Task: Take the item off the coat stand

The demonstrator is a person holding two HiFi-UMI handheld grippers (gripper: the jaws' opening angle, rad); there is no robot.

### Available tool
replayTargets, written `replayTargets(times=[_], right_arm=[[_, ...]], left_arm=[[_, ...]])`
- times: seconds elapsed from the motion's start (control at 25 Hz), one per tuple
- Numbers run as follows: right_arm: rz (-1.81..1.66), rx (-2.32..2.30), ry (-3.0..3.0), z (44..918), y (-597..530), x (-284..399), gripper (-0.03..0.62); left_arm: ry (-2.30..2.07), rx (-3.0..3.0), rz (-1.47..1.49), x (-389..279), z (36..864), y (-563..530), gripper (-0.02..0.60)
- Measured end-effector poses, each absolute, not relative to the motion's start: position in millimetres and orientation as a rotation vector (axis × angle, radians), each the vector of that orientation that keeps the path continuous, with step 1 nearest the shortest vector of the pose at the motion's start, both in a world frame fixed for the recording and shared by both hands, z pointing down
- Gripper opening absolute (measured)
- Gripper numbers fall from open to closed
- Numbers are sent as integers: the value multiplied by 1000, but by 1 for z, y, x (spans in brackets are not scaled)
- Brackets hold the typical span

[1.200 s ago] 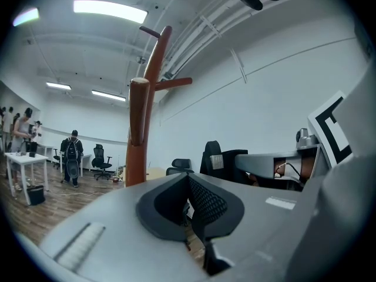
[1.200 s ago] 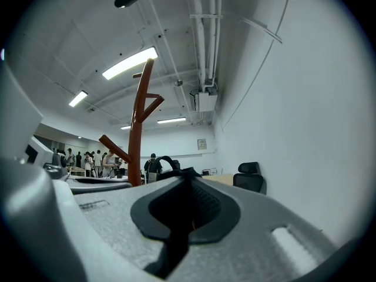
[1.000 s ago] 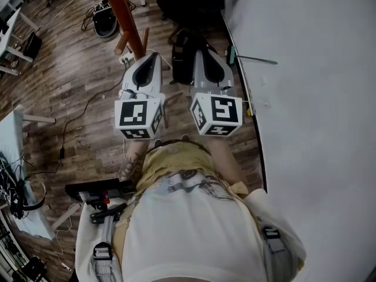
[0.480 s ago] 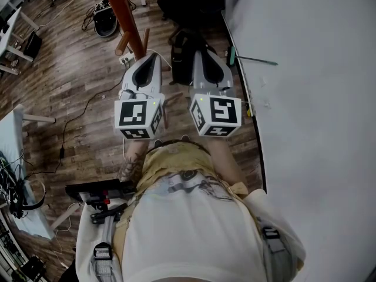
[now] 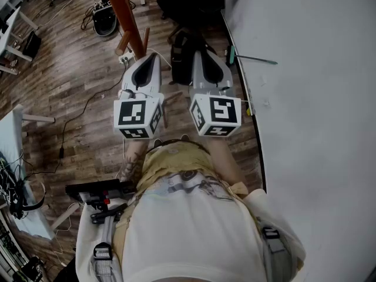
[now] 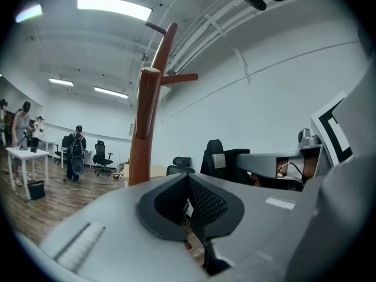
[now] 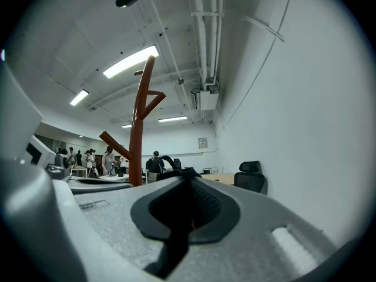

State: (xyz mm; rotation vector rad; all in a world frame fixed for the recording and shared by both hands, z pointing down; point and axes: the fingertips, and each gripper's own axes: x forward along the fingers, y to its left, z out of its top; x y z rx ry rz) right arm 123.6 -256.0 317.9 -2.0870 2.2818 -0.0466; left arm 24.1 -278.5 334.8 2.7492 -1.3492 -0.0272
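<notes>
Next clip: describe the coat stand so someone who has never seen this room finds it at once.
Start at the big white wall on the right of the head view and look left across the dark wood-plank floor. The coat stand is the tall reddish-brown wooden pole rising there. Short angled pegs branch off it, and the neighbouring office chairs are black.

A white tabletop (image 5: 317, 98) fills the right. Cables (image 5: 87, 103) cross the wooden floor (image 5: 59, 69) at left. A black office chair (image 6: 218, 154) stands far off.
</notes>
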Motion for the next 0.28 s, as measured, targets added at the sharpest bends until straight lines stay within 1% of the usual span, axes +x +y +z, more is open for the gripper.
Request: replayTargets(times=[0.28], right_arm=[[-41,-2093,2290,321,-256,123,6]], left_arm=[[-1344,2746,-26,24,337,-279,2]])
